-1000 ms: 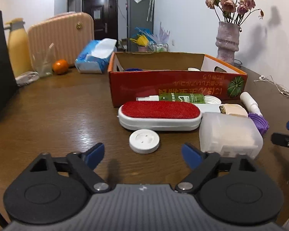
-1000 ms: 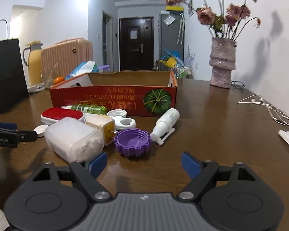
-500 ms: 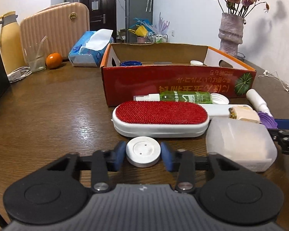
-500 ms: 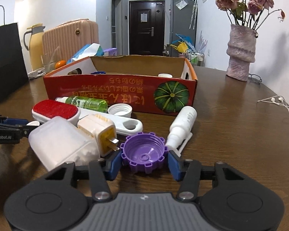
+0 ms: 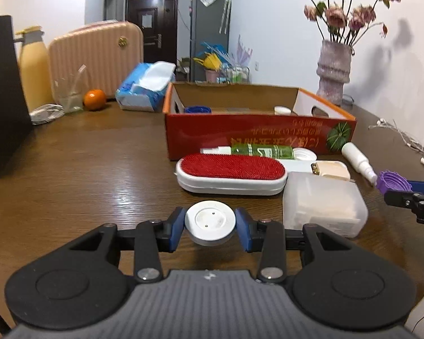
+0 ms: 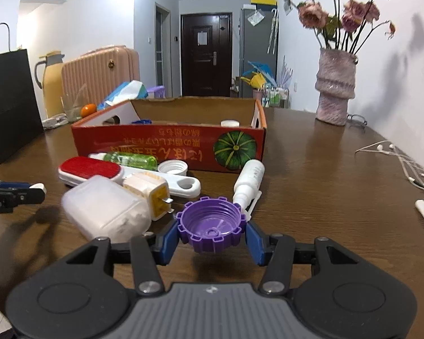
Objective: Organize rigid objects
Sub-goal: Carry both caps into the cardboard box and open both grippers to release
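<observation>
Gripping a white disc (image 5: 210, 220) flat-face-up, left tool (image 5: 210, 227); right tool (image 6: 212, 236) clamps purple cap (image 6: 210, 223), hollow upward.

Your red box (image 5: 257, 138) hides most of its contents behind its front wall: only the tops of a blue lid (image 5: 198, 109) and a white cap (image 5: 282, 110) show. The printed lettering on it is upside down and unreadable.
</observation>
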`<state>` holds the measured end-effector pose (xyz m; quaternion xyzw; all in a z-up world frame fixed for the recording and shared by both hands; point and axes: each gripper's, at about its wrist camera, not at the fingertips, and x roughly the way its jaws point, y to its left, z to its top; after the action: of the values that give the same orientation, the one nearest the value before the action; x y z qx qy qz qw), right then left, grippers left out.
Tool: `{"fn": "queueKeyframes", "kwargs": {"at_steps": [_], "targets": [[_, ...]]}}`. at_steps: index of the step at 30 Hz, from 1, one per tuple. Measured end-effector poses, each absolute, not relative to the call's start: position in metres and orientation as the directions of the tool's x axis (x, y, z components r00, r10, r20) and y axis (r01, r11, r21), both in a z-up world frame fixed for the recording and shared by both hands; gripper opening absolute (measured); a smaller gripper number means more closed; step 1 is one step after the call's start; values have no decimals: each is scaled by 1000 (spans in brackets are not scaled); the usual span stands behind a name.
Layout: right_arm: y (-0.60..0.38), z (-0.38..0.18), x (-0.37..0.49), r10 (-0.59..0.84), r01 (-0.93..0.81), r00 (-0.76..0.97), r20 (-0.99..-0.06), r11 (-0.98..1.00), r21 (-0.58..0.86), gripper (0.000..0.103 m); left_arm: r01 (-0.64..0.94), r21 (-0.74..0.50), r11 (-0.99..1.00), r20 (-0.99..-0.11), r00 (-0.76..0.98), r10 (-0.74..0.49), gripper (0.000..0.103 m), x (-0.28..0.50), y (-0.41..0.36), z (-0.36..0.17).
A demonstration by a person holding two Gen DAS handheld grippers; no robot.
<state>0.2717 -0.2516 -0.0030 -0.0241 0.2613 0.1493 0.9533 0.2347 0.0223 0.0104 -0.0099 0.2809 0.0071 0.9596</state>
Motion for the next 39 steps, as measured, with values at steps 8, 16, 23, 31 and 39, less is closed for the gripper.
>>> {"fn": "queueKeyframes", "kwargs": {"at_steps": [8, 16, 23, 31, 39], "targets": [[-257, 13, 218, 276, -296, 851, -446, 955, 27, 51, -32, -16, 999, -446, 895, 22, 40, 172, 25, 37], [-258, 31, 169, 274, -294, 883, -380, 956, 6, 51, -17, -35, 999, -364, 931, 3, 40, 121, 22, 55], [-256, 55, 145, 284, -299, 908, -310, 954, -3, 51, 5, -62, 998, -285, 958, -23, 40, 95, 25, 73], [-249, 70, 176, 304, -323, 911, -280, 946, -22, 51, 60, -111, 992, -281, 956, -89, 40, 132, 34, 80], [-244, 95, 259, 353, -373, 893, -279, 927, -21, 51, 100, -134, 986, -328, 934, -139, 40, 228, 51, 96]]}}
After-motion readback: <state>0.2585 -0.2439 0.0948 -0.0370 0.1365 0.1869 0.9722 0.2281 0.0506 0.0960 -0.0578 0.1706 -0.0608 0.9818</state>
